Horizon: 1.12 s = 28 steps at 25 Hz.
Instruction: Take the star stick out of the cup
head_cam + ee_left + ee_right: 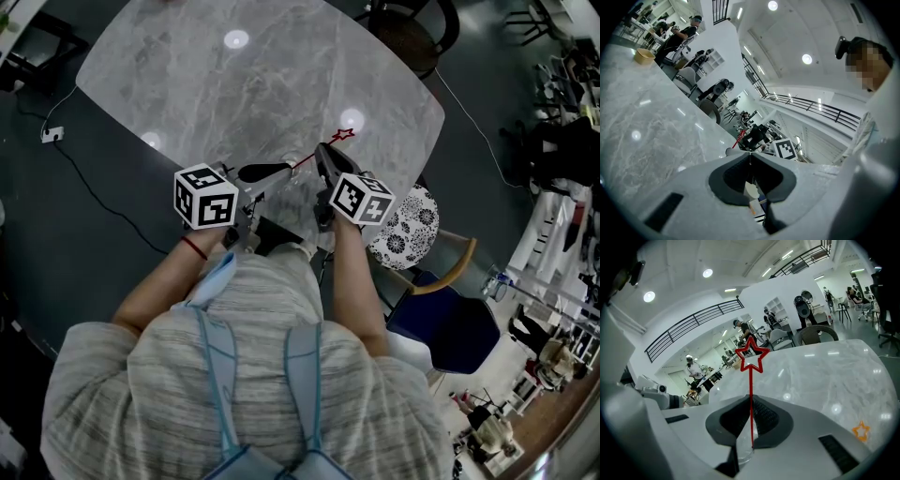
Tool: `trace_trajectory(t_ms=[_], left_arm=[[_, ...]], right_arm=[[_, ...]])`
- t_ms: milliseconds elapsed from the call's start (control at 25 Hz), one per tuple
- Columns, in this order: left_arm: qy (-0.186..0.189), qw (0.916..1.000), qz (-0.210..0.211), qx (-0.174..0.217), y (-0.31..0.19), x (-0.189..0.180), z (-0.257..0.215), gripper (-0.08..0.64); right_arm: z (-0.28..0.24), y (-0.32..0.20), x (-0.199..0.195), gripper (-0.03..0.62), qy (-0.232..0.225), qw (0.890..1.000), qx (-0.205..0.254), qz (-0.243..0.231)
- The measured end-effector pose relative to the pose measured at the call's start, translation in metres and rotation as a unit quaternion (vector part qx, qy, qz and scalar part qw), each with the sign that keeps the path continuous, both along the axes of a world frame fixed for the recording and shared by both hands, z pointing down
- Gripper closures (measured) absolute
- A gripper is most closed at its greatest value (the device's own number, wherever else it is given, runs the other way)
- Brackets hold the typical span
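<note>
The red star stick (344, 136) slants up from between the two grippers over the marble table (234, 94). In the right gripper view the star stick (751, 359) runs straight up through the jaws, and my right gripper (751, 401) is shut on its shaft. Its lower end sits in a clear cup (739, 453) just below those jaws. My left gripper (277, 171) points right toward the stick's foot. Its tips meet in the left gripper view, where my left gripper (750, 155) pinches the pale cup wall (750, 190). The stick (738, 138) shows beyond.
An orange star mark (861, 431) lies on the table. A tan tub (644, 55) stands at the table's far end. A patterned stool (405, 230) and a blue chair (450, 328) are at my right. A cable runs to a floor socket (52, 134).
</note>
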State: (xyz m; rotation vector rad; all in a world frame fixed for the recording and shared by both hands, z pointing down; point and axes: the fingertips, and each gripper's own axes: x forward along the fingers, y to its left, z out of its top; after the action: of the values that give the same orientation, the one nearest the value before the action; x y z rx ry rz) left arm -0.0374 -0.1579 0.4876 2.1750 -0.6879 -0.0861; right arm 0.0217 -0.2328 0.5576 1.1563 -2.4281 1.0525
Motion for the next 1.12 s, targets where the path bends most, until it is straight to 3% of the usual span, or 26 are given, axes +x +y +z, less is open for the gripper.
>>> trace_trajectory(t_ms=[680,1120], left_arm=[[0.005,0.9997,0.019,0.013,0.01,0.021,-0.01,0.537],[0.01,0.9985,0.05,0.021,0.021,0.06,-0.015,0.537]], right_arm=[[-0.07,0.002,0.037,0.575,-0.025,0.997,0.064,0.033],[-0.098,0.021,0.097,0.575,-0.035,0.993,0.078,0.076]])
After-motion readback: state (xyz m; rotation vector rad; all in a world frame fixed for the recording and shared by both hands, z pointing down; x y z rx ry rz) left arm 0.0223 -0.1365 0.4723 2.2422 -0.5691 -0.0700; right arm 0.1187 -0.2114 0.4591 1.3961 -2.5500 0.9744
